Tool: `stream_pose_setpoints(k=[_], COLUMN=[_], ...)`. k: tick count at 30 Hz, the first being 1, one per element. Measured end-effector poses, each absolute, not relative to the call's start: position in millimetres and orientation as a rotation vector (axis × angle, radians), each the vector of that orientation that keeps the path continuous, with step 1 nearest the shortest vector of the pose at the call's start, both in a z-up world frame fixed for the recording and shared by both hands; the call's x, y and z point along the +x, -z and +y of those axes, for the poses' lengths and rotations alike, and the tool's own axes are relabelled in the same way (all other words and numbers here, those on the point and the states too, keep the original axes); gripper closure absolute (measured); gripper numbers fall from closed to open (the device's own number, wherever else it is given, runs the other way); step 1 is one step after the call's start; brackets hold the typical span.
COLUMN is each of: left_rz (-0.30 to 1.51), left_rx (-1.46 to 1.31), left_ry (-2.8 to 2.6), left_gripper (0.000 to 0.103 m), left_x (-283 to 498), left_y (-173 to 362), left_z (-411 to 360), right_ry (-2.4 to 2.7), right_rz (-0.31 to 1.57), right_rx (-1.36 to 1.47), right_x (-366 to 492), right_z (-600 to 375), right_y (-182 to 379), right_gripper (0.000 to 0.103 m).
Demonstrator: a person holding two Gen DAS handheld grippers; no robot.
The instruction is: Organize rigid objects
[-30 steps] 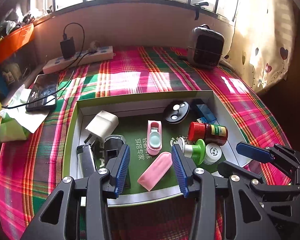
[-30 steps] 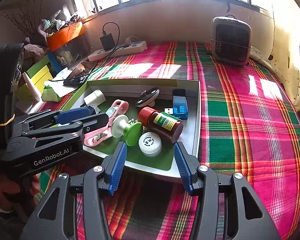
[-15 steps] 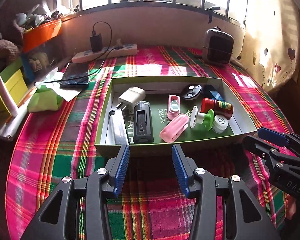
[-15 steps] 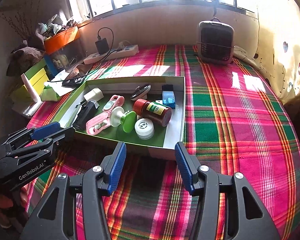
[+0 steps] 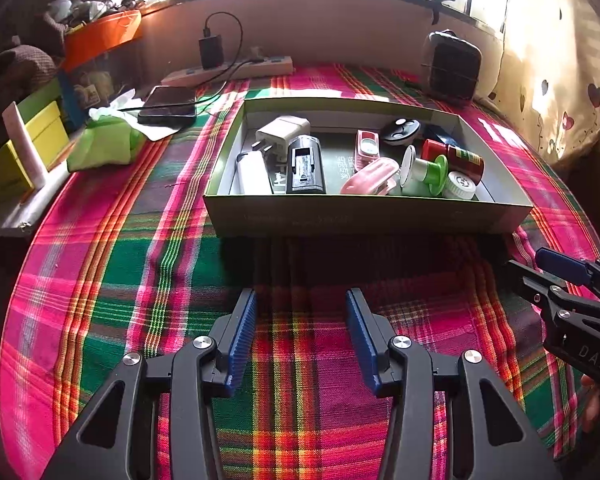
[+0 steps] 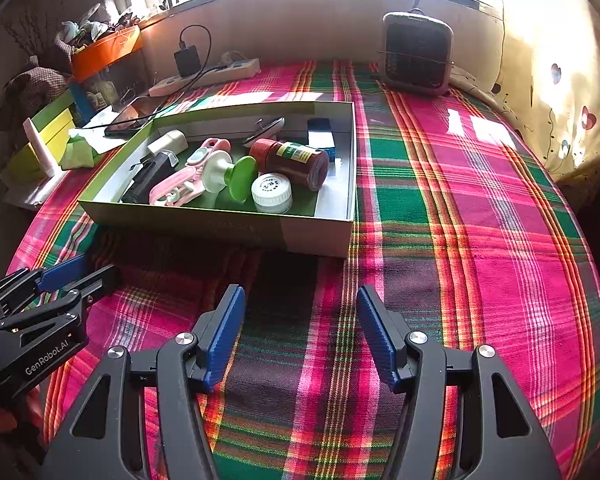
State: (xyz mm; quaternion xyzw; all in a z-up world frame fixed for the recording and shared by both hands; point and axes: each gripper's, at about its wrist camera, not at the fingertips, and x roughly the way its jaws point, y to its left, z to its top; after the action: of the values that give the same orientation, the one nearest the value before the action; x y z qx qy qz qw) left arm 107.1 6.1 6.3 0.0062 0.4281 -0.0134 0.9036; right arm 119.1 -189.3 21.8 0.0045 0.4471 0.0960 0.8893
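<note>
Nothing sits between either pair of jaws right now. The left gripper (image 5: 300, 332) hangs partly open over bare plaid cloth (image 5: 300, 420), and the right gripper (image 6: 300, 332) has its jaws opening, empty too. Straight ahead of both, well beyond the fingertips, the shallow box (image 5: 364, 216) holds the lot: white charger plug (image 5: 282, 130), black block (image 5: 305, 166), pink clips (image 5: 370, 176), green-and-white spool (image 6: 230, 174), red jar (image 6: 294, 162), white cap (image 6: 271, 194). No loose piece shows on the cloth around the jaws, so the gathering looks done, though the box's far corners are hard to read. Any tidying inside may remain.
</note>
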Motion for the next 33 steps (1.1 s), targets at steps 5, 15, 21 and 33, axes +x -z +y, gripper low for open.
stream_pose_setpoints(k=[5, 15, 21, 33], left_rz=[0.884, 0.889, 0.888, 0.889], left_rx=[0.015, -0.001, -0.005, -0.004], left_ry=[0.006, -0.023, -0.026, -0.026], left_gripper=[0.055, 0.044, 0.044, 0.044], left_x=[106.1, 108.8, 108.5, 108.5], left_y=[-5.7, -4.6, -4.7, -4.7], left_z=[6.0, -0.3, 0.0, -0.2], right_ry=[-0.173, -0.143, -0.133, -0.132], right_rz=[0.938, 0.936, 0.941, 0.942], right_rx=[-0.008, -0.047, -0.047, -0.047], right_x=[118.9, 120.3, 122.4, 122.2], right_z=[-189.5, -187.2, -187.4, -187.4], right_y=[-15.8, -12.5, -11.4, -10.8], right_gripper=[0.043, 0.032, 0.026, 0.026])
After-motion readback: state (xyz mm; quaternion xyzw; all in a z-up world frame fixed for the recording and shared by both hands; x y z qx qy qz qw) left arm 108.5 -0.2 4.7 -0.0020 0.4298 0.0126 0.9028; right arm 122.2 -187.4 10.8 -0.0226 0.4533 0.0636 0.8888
